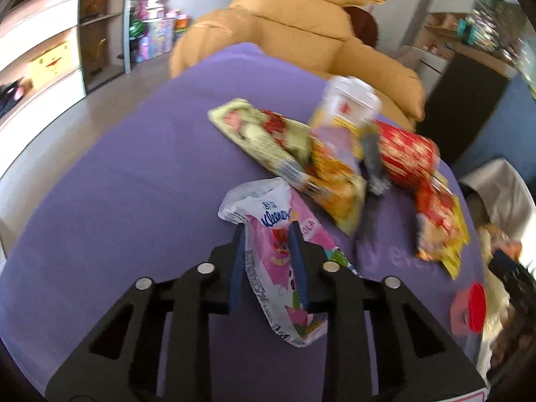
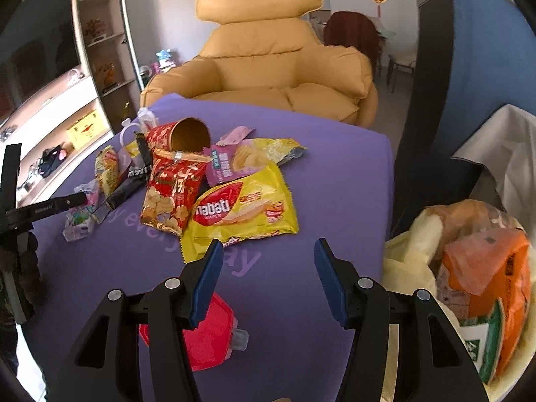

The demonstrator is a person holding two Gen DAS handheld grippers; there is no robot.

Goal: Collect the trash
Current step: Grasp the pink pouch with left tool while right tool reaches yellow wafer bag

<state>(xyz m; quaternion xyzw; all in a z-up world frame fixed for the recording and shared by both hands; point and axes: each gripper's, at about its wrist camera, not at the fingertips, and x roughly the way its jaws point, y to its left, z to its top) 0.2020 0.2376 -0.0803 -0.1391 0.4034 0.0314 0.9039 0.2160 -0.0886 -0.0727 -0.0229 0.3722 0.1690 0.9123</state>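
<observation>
Trash scattered over purple cushion (image 2: 335, 167): yellow wafer bag (image 2: 244, 214) at centre, red snack bag (image 2: 171, 194) touching it at 9 o'clock, cardboard tube (image 2: 184, 137) at 11 o'clock. Left gripper (image 1: 268, 264) clenched on pink tissue wrapper (image 1: 278, 268), wrapper pinched between blue pads. Right gripper (image 2: 268, 278) jaws spread wide, holding nothing, red lid (image 2: 207, 331) beneath left finger. Trash bin (image 2: 469, 288) at 4 o'clock, wrappers already inside.

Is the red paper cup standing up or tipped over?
Tipped over: the red paper cup lies on its side on the purple cloth, its open mouth facing the right camera.
</observation>
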